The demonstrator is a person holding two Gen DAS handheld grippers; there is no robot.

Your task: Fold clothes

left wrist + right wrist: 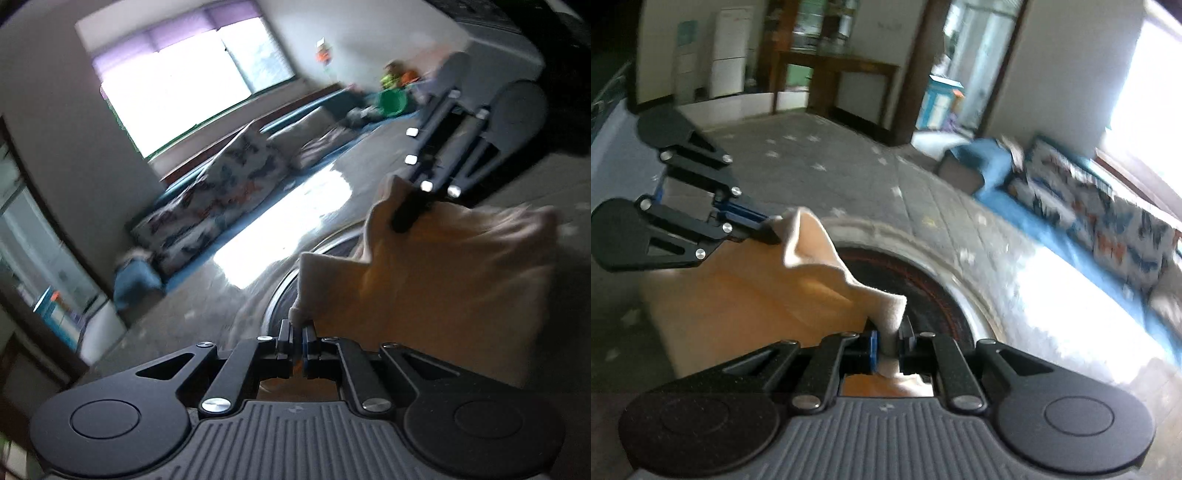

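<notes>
A cream-coloured garment (450, 280) hangs in the air, stretched between both grippers by its top edge. In the left wrist view my left gripper (298, 330) is shut on one corner of it, and the right gripper (406, 218) pinches the other corner farther off. In the right wrist view my right gripper (888, 345) is shut on a fold of the garment (750, 295), while the left gripper (772, 229) clamps the far corner at the left. The lower part of the cloth drops out of sight behind the gripper bodies.
Under the garment lies a round table (982, 295) with a pale rim and a dark middle. A sofa with patterned cushions (221, 192) on blue covers (997, 166) runs below a bright window. A wooden cabinet (849, 74) and grey tiled floor (812, 155) lie beyond.
</notes>
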